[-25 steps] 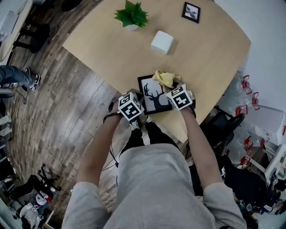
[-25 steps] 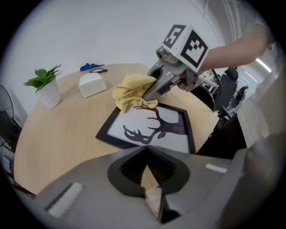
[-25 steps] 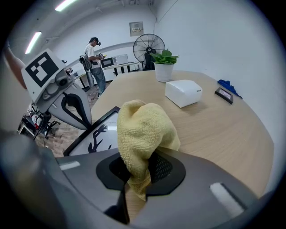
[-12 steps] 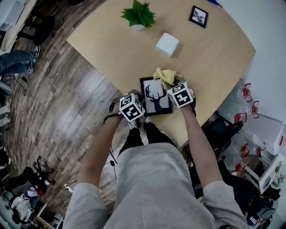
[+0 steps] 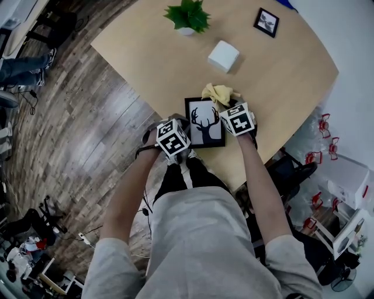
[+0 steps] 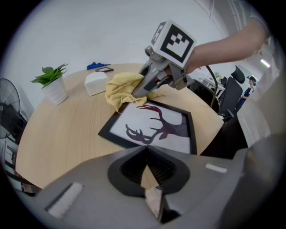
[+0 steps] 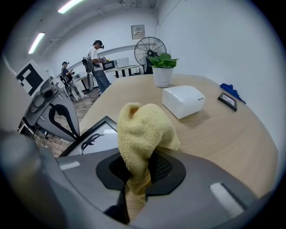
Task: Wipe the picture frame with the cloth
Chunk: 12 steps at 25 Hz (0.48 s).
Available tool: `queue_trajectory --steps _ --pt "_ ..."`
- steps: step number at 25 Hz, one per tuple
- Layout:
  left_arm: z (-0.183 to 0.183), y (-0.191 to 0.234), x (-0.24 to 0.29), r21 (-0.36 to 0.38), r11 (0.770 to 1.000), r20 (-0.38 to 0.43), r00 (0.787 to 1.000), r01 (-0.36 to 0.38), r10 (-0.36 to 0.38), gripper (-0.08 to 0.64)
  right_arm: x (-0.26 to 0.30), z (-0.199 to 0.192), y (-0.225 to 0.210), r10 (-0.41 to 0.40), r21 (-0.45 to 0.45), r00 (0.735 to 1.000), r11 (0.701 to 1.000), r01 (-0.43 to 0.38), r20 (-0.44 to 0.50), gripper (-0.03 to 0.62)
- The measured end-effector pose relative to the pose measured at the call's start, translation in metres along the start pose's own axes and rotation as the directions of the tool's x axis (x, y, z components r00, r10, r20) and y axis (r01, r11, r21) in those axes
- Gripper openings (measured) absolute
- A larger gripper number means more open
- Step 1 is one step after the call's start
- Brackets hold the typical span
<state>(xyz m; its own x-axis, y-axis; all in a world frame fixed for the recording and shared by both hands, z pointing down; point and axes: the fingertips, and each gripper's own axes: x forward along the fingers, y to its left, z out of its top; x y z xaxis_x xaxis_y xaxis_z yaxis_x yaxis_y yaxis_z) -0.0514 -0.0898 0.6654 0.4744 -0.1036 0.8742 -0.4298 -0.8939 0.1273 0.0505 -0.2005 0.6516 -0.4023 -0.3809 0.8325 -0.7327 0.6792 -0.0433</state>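
Note:
A black picture frame [image 5: 205, 121] with a deer silhouette lies flat near the table's front edge. At its far right corner my right gripper [image 5: 227, 105] is shut on a yellow cloth [image 5: 217, 93], which bunches up out of the jaws in the right gripper view as the cloth [image 7: 143, 129]. The left gripper view shows the frame [image 6: 152, 127] ahead, with the cloth [image 6: 119, 91] resting at its far corner. My left gripper [image 5: 177, 124] is shut with nothing in it, just short of the frame's near left corner, jaws [image 6: 145, 150] together.
Farther back on the round wooden table [image 5: 280, 87] stand a white box [image 5: 223, 56], a potted plant [image 5: 188, 16] and a small black frame [image 5: 266, 22]. A dark chair [image 5: 289, 166] sits at the right. People [image 7: 96, 60] and a fan [image 7: 149, 47] are in the room beyond.
The head view has shifted slightly. The right gripper with the cloth stays at the frame's far right corner, and the left gripper holds its place.

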Motion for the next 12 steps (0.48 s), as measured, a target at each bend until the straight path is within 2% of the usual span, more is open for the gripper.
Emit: queue_trajectory --steps 4,12 --pt "0.0 -0.001 0.001 -0.015 1.0 0.001 1.0 -0.007 0.007 0.054 0.001 0.0 -0.001 -0.002 0.009 1.0 1.0 0.001 0.028 0.055" --pt "0.0 0.002 -0.002 -0.021 0.999 0.03 0.999 -0.032 0.033 0.052 0.005 0.013 -0.014 -0.013 0.128 0.991 0.992 -0.004 0.133 0.055"
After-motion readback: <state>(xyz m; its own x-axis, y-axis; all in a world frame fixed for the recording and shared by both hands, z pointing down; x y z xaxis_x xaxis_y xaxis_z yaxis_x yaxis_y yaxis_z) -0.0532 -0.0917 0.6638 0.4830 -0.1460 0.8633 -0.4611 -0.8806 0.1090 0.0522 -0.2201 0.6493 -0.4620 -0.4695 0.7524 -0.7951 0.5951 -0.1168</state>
